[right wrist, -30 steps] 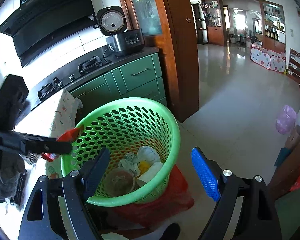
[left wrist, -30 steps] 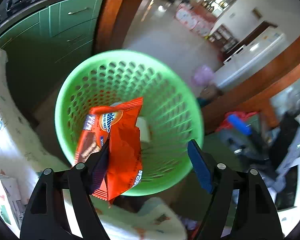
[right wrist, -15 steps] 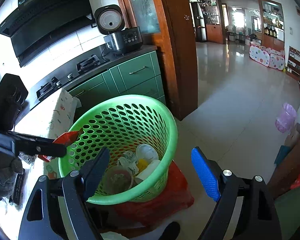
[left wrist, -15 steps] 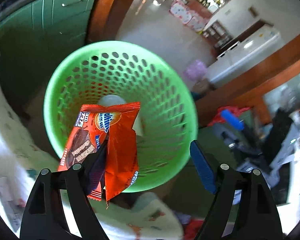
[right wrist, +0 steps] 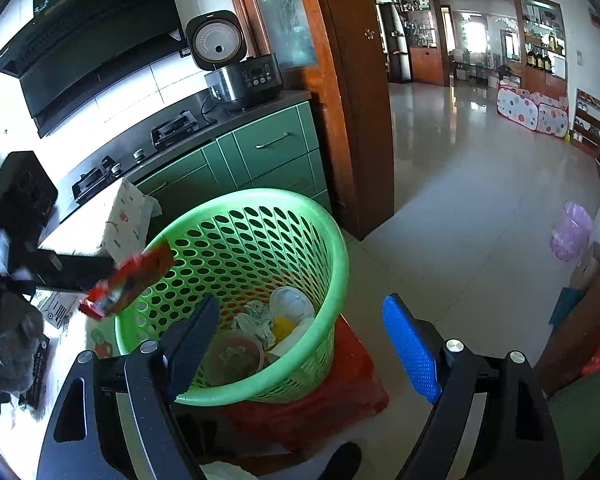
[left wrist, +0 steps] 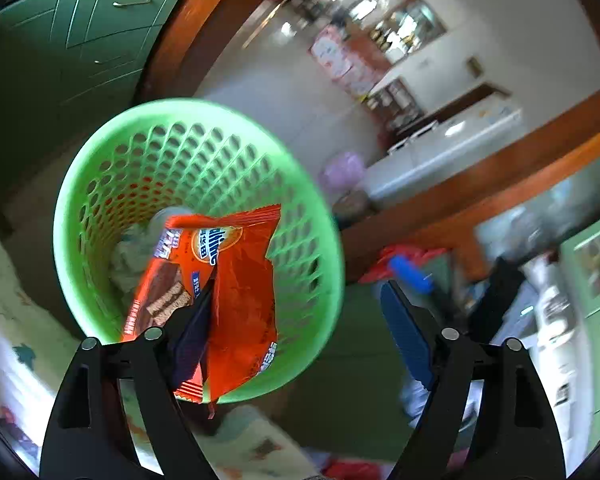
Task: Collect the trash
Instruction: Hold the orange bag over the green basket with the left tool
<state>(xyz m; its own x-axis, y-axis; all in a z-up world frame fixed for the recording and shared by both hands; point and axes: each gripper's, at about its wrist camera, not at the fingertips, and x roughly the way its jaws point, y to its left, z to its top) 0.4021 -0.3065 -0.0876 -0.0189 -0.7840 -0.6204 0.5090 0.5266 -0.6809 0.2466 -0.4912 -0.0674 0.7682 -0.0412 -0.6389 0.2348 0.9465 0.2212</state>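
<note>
A green perforated basket [left wrist: 100, 184] [right wrist: 332, 248] stands on the floor with cups and crumpled paper [right wrist: 260, 320] inside. My left gripper [left wrist: 300, 332] is open with its jaws wide apart; an orange snack wrapper [left wrist: 236, 288] clings to its left finger and hangs over the basket's mouth. From the right wrist view the wrapper [right wrist: 128, 280] sits at the basket's near-left rim, at the tip of the left gripper. My right gripper [right wrist: 300, 344] is open and empty, just in front of the basket.
A table with a patterned cloth [right wrist: 100, 232] lies left of the basket. Green cabinets [right wrist: 268, 152] with a stove and rice cooker [right wrist: 240, 76] stand behind. A wooden door frame [right wrist: 360, 120] rises to the right. A red bag [right wrist: 340, 400] lies under the basket.
The left gripper stays open and has swung over the basket with the wrapper still stuck to its left finger. The wrapper has shifted further over the rim. The right gripper barely moved.
</note>
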